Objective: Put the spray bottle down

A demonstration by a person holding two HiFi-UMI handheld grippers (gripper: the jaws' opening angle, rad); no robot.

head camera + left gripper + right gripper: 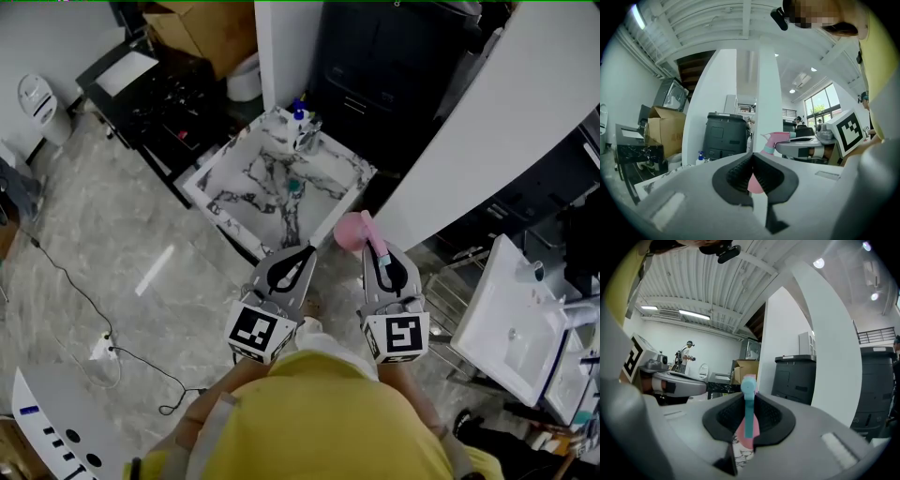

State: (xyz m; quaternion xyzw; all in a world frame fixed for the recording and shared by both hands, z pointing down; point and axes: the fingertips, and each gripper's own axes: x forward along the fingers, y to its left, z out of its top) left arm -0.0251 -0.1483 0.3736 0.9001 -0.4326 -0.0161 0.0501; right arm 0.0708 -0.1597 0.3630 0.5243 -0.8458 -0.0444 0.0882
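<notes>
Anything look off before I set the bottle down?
Nothing stands out. The right gripper has its jaws closed on the pink spray bottle. The left gripper is shut and empty. The marble table ahead shows no spill or damage that I can see.

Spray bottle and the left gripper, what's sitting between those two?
Nothing: the head view shows only an open gap between the left gripper and the spray bottle, clamped in the right gripper.

A marble-patterned surface (234, 178) is seen carrying a blue-topped bottle (299, 113) at its far corner, a cardboard box (206, 28) beyond it and a white sink (511, 323) well apart.
</notes>
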